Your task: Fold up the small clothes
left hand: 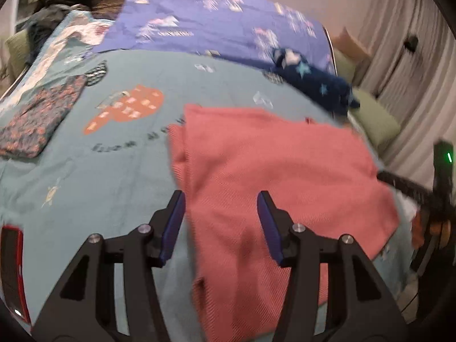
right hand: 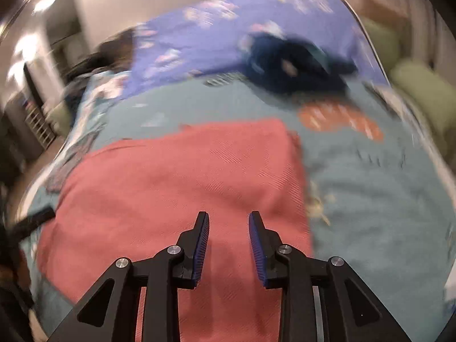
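A salmon-pink garment (left hand: 273, 176) lies spread flat on the teal bed cover (left hand: 114, 171); it also fills the middle of the right wrist view (right hand: 176, 182). My left gripper (left hand: 221, 196) is open and empty, hovering over the garment's left edge. My right gripper (right hand: 228, 216) is open and empty above the garment's near right part. The right gripper's body (left hand: 439, 193) shows at the right edge of the left wrist view.
A folded floral garment (left hand: 40, 122) lies at the left. A dark blue star-patterned garment (left hand: 316, 82) lies crumpled at the far right; it also shows in the right wrist view (right hand: 290, 65). A purple sheet (left hand: 216, 17) covers the far end. Green cushions (left hand: 373, 119) and curtains stand at the right.
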The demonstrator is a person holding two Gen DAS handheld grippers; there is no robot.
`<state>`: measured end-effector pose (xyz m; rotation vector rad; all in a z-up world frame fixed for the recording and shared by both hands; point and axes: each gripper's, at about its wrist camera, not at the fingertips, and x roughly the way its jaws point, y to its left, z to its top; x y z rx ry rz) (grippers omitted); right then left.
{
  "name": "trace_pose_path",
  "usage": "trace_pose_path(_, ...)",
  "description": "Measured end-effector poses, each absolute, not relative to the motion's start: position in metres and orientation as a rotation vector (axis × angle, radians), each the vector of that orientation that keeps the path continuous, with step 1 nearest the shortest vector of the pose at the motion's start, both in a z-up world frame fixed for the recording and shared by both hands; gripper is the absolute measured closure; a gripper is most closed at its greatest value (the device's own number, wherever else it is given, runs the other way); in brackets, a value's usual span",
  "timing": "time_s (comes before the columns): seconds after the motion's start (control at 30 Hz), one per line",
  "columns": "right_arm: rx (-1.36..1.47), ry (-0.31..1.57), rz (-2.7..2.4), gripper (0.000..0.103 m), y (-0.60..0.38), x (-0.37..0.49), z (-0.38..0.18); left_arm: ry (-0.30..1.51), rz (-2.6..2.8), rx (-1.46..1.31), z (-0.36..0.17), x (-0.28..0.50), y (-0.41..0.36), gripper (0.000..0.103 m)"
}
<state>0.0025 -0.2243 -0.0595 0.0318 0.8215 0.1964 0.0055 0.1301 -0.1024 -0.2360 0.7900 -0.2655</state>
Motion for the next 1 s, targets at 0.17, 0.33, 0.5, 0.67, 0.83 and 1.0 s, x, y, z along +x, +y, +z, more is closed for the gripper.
trace_pose_path(0.17, -0.168, 0.773, 0.475, 0.050, -0.127, -0.037, -0.048, 0.779, -0.193, -0.307, -0.103, 0.001, 0.164, 0.045)
trace_pose_path(0.33, -0.351, 0.730, 0.657, 0.043, -0.046, -0.071, -0.057, 0.786, -0.171, -0.370, -0.109, -0.008, 0.193, 0.045)
trace_pose_path(0.5, -0.588, 0.692, 0.683, 0.040, 0.015, -0.099, -0.089, 0.774, -0.175, -0.375, -0.108, -0.013, 0.208, 0.042)
trace_pose_path(0.67, -0.645, 0.718, 0.661, 0.040, 0.041, -0.100, -0.114, 0.769, -0.196, -0.405, -0.110, -0.013, 0.220, 0.042)
trace_pose_path(0.83, -0.700, 0.638, 0.537, 0.041, 0.056, -0.095, -0.123, 0.781, -0.258, -0.444, -0.112, -0.008, 0.225, 0.041)
trace_pose_path(1.0, -0.701, 0.608, 0.497, 0.067, 0.064, -0.084, -0.128, 0.813, -0.427, -0.509, -0.116, 0.018, 0.210, 0.034)
